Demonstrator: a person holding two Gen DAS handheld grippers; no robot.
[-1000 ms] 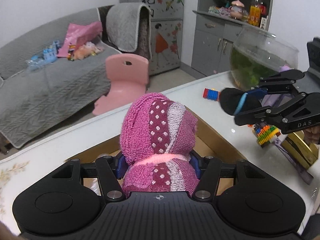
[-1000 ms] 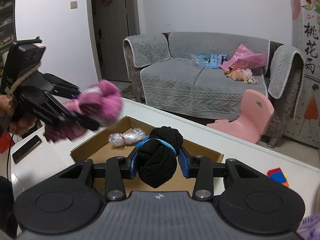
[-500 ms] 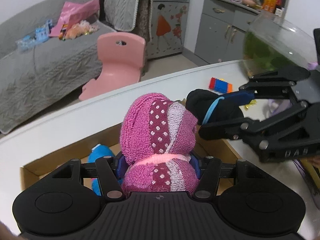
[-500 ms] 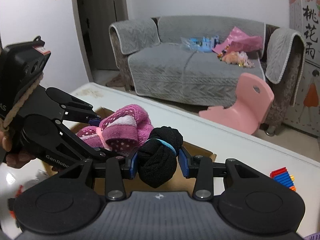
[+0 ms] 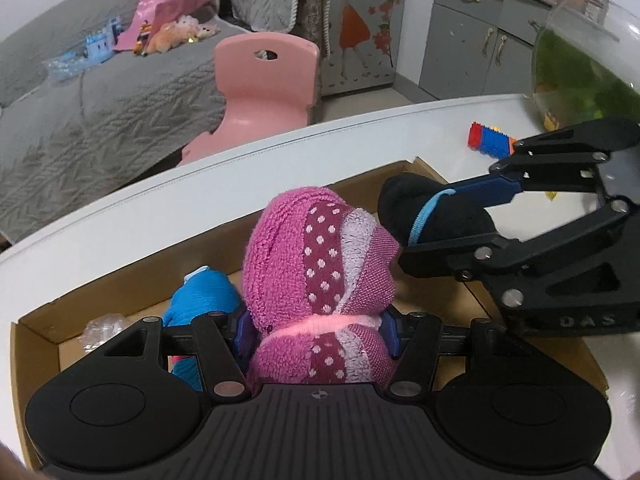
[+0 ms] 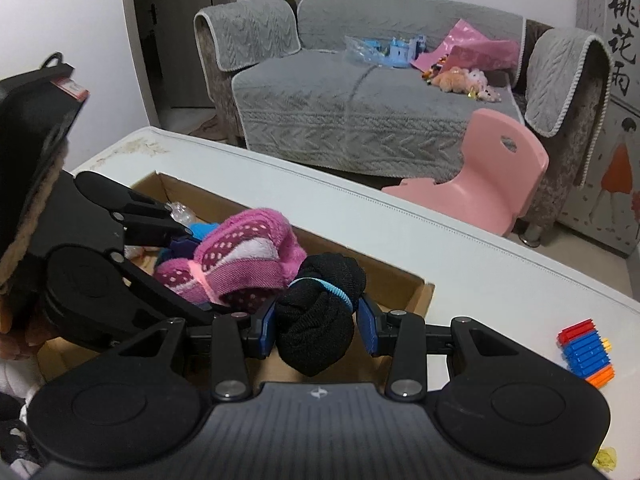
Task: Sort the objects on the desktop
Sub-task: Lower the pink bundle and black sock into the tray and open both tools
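Note:
My left gripper (image 5: 316, 332) is shut on a pink dotted towel roll (image 5: 320, 264), held over the open cardboard box (image 5: 40, 320). The towel roll also shows in the right wrist view (image 6: 244, 256). My right gripper (image 6: 318, 320) is shut on a black cloth roll with a blue band (image 6: 320, 308), held over the box's right part (image 6: 424, 292); the black roll also shows in the left wrist view (image 5: 432, 216), just right of the towel. A blue cloth roll (image 5: 200, 300) and a clear plastic wad (image 5: 104, 326) lie in the box.
A stack of coloured toy bricks (image 5: 490, 142) lies on the white table (image 5: 160, 208) right of the box; it also shows in the right wrist view (image 6: 586, 352). A glass fishbowl (image 5: 584, 64) stands at the far right. A pink chair (image 6: 480, 172) and grey sofa (image 6: 360, 100) stand beyond the table.
Both grippers have moved together over the box and lower, each still holding its roll. The blue cloth roll in the box has come into view.

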